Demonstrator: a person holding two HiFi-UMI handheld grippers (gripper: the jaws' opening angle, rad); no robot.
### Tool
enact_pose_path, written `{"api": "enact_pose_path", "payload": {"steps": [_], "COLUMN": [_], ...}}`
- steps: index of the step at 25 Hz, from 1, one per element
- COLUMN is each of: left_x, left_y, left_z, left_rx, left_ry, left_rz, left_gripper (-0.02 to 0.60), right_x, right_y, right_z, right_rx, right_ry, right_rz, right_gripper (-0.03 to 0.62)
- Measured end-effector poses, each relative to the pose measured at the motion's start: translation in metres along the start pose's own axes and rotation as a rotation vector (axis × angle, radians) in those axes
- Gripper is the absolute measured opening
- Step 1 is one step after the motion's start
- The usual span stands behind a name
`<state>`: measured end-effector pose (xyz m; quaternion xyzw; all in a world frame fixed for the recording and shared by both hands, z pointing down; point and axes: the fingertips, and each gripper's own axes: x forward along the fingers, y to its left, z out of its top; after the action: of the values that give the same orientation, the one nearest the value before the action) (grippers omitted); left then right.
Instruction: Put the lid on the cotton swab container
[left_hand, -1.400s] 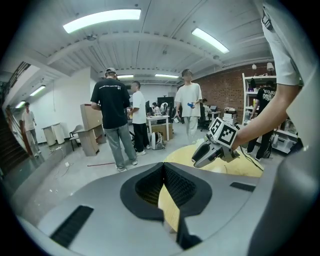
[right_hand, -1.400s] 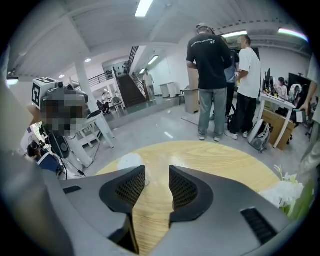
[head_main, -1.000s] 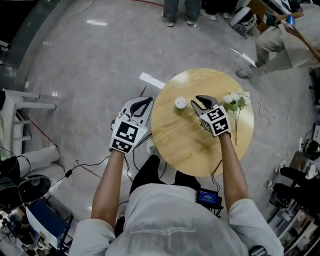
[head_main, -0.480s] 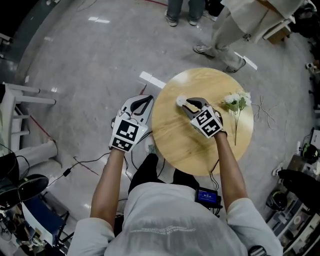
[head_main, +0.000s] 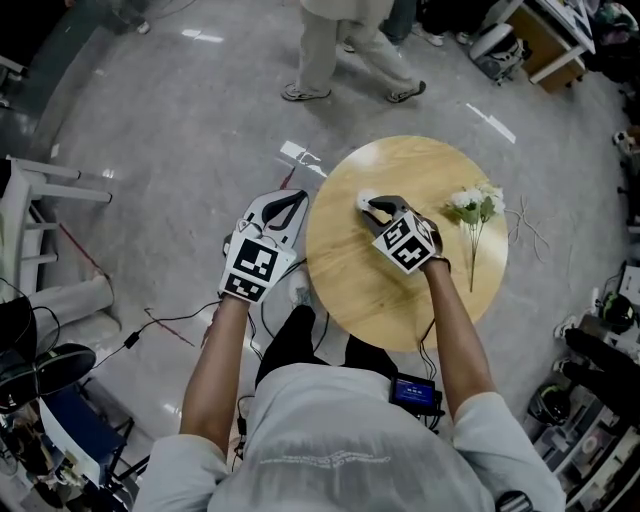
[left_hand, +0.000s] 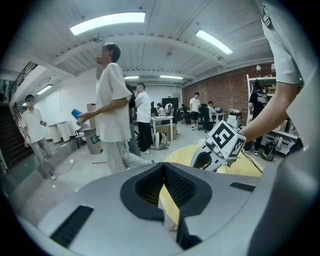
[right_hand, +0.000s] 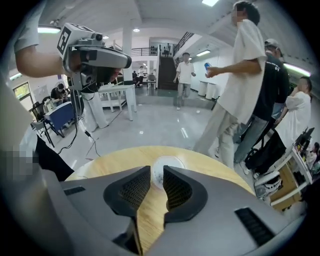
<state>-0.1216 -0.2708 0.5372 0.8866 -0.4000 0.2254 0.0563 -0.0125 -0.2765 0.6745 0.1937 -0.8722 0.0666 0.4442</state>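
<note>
Two claws: the right claw (right_hand: 157, 176) is closing, its narrow gap facing the white cotton swab container (right_hand: 169, 162) on the round tabletop (head_main: 400, 290). The left claw (left_hand: 163, 170) is pressed together, empty, beside the tabletop's edge.

Left claw (left_hand: 163, 170) shut, right claw (right_hand: 156, 172) closing

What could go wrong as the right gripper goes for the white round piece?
1. On the right gripper the jaws are closing with only their tips around the white round piece; it may squirt out.
2. The piece sits toward the edge of the table, so a nudge could send it off.
3. The left gripper, shut, hangs beside the table and cannot steady it.
</note>
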Motion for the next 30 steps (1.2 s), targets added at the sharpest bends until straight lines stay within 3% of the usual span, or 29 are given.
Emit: {"api": "enact_pose_path", "payload": {"steps": [10,16,22,25,30], "left_x": [-0.008,-0.016,-0.025,-0.031,-0.049], "left_y": [-0.009,-0.015,0.002,0.008,0.020], "left_z": [-0.006,0.002,0.020,0.047,0.109], "left_rx": [-0.009,-0.005,-0.001,0.030,0.089], "left_ry": [-0.006,-0.027,-0.067,-0.116,-0.222], "left_rz": [-0.002,0.001,0.025,0.032,0.054], "left_gripper": [0.017,0.017,0.017,0.017,0.017], "right_x": [0.005,-0.004,-0.069,-0.122,-0.214], "right_y": [0.002,0.002,-0.037,-0.051,-0.062], "right_z": [-0.002,0.001,0.049,0.074,0.104], "right_rx": [0.063,0.117,0.251,0.242,0.205], "right_ry": [0.088,0.018,-0.228,-0.314,-0.418], "right_rz": [0.005,-0.010,-0.155,-0.265,-0.421], "right_gripper": [0.109,0.111,0.088,0.036,0.026]}}
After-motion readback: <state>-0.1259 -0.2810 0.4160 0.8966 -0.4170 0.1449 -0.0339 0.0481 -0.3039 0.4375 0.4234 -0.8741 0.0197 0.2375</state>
